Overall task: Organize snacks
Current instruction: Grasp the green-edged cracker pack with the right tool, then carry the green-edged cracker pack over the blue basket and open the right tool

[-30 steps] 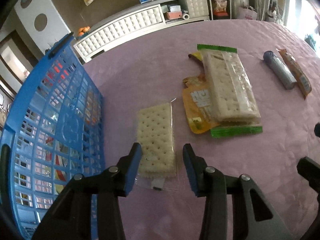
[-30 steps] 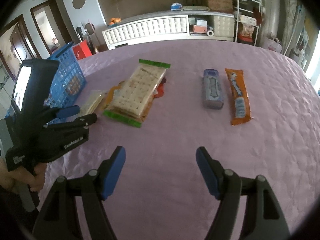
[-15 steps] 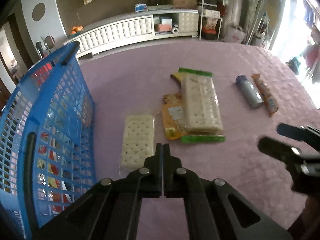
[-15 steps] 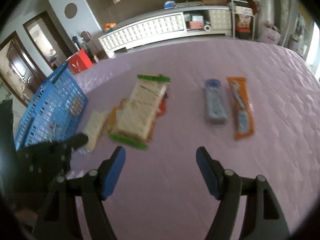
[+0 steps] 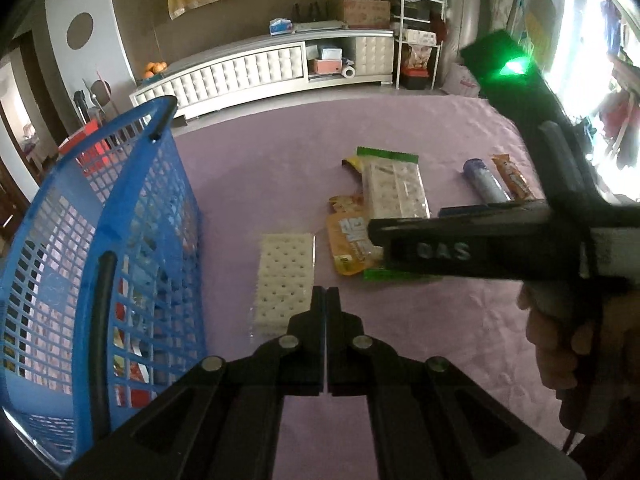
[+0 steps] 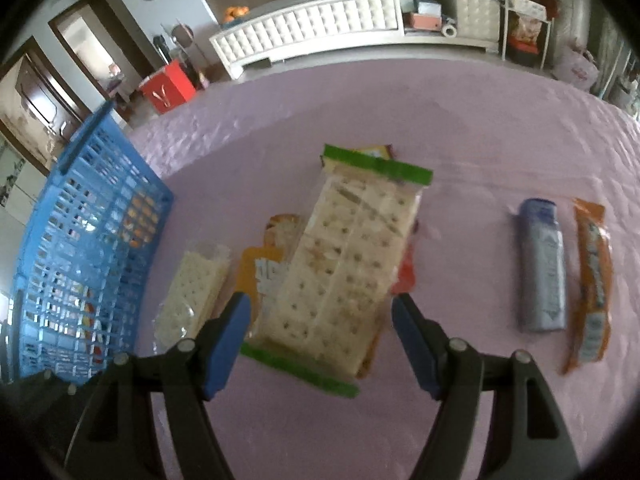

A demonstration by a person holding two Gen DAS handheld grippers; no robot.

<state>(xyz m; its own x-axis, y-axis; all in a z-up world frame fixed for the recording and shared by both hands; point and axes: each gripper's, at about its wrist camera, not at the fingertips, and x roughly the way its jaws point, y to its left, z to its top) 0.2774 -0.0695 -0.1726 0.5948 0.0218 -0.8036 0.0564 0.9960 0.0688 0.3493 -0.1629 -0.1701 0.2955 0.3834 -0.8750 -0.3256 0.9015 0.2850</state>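
Note:
My left gripper (image 5: 325, 292) is shut with nothing in it, just off the near right corner of a small clear-wrapped cracker pack (image 5: 285, 276) that lies flat on the purple tablecloth. My right gripper (image 6: 320, 308) is open above the near end of a large cracker pack (image 6: 348, 272) with green ends, one blue finger on each side of it. In the left wrist view the right gripper (image 5: 384, 236) reaches in from the right over that large pack (image 5: 394, 190). A blue mesh basket (image 5: 120, 208) with several snacks inside stands at the left.
An orange pouch (image 6: 260, 268) and a red packet (image 6: 404, 276) lie partly under the large pack. A grey-blue tube (image 6: 542, 264) and an orange bar (image 6: 592, 284) lie side by side to the right. A person's hand (image 5: 560, 340) holds the right gripper's handle.
My left gripper shut beside the small cracker pack without taking it, then rose and drew back. My right gripper swung left, from bare cloth to over the large cracker pack, still open.

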